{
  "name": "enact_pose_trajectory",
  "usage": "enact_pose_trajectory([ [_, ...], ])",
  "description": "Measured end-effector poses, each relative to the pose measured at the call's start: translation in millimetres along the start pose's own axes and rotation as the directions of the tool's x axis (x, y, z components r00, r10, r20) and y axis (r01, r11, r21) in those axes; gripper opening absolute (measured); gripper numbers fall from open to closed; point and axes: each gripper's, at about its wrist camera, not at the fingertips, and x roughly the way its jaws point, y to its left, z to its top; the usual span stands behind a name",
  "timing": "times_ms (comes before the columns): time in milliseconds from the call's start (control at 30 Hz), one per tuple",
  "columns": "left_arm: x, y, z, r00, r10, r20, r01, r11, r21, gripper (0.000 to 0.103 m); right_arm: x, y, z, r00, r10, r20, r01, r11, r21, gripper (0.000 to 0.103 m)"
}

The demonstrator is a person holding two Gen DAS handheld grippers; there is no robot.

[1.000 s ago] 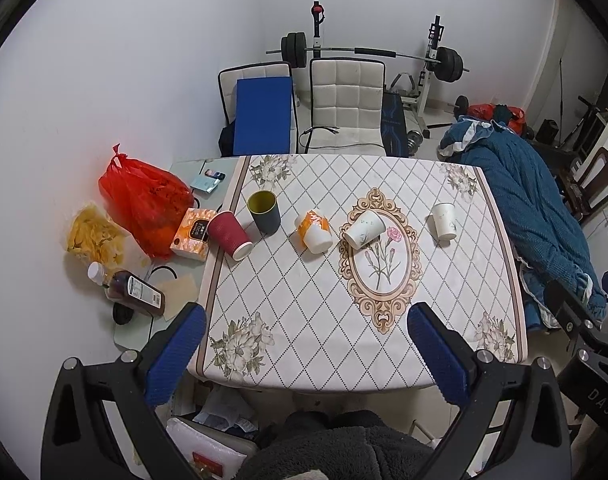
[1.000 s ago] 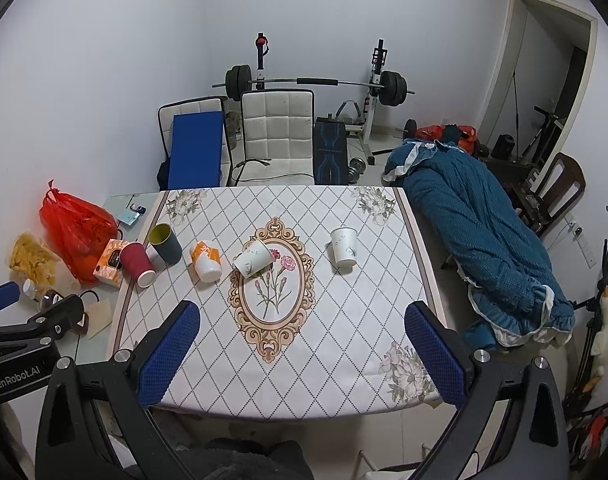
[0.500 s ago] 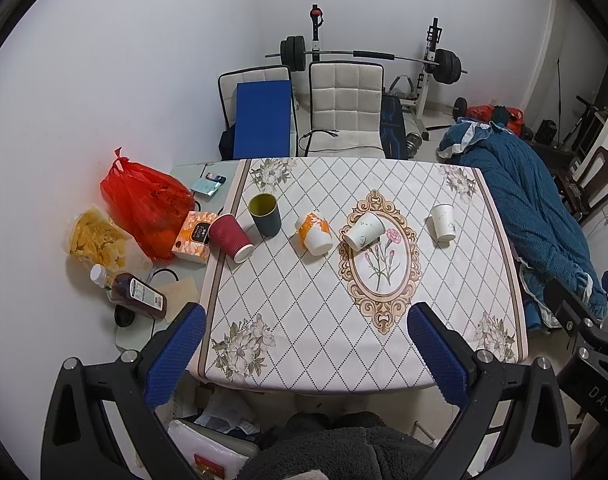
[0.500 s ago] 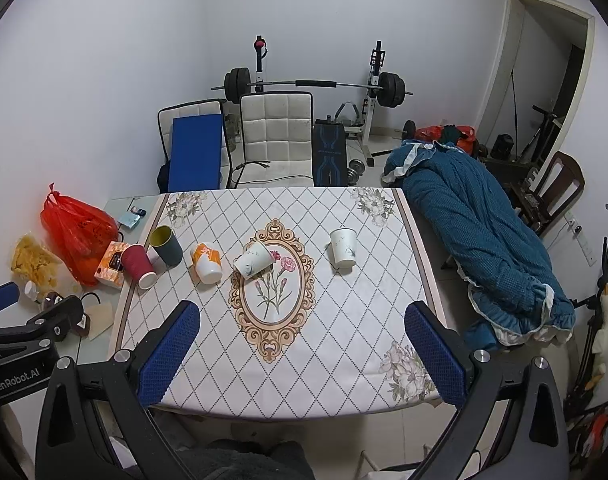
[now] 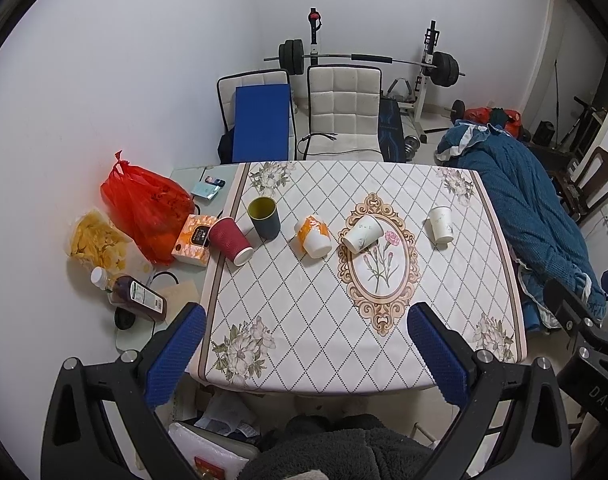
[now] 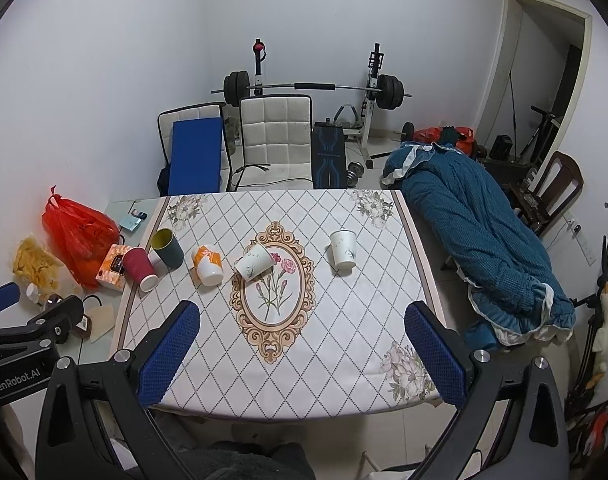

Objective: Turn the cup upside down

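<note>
Nearest, the left gripper (image 5: 305, 356) is held above the near edge of the table (image 5: 304, 368), its blue-padded fingers (image 5: 176, 356) spread wide with nothing between them. Likewise, the right gripper (image 6: 302, 354) is held over the same edge with its jaws parted and empty. Both are kept well apart from the cups.

Farther along the diamond-patterned tablecloth (image 6: 343, 320), five cups are seen in a loose row. A maroon ribbed cup (image 5: 228, 239) is tipped on its side at the left edge, and a dark cup with a yellow inside (image 5: 264, 217) stands upright just beside it. An orange-and-white cup (image 5: 313, 236) is tilted over, mouth toward the camera. A white paper cup (image 5: 361, 233) lies on its side on the rim of the floral medallion (image 5: 377, 264), and another white cup (image 5: 441, 224) is set mouth-down to the right.

Beyond the table, two white chairs (image 5: 343, 108) and a barbell rack (image 5: 367, 60) are seen against the wall.
</note>
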Motion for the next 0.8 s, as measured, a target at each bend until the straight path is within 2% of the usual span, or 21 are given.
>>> enact_pose_trajectory([
  [567, 0.9, -0.1, -5.3, 1.000, 0.002, -0.004, -0.002, 1.000, 0.000, 0.103, -8.9, 0.1, 5.7, 1.000, 0.008, -0.003, -0.008, 1.000, 0.010, 0.103],
  [800, 36.8, -6.9, -9.4, 0.997, 0.048, -0.057, -0.050, 0.998, -0.027, 0.103, 23.9, -8.8, -0.8, 0.998, 0.013, -0.054, -0.013, 1.000, 0.016, 0.103],
])
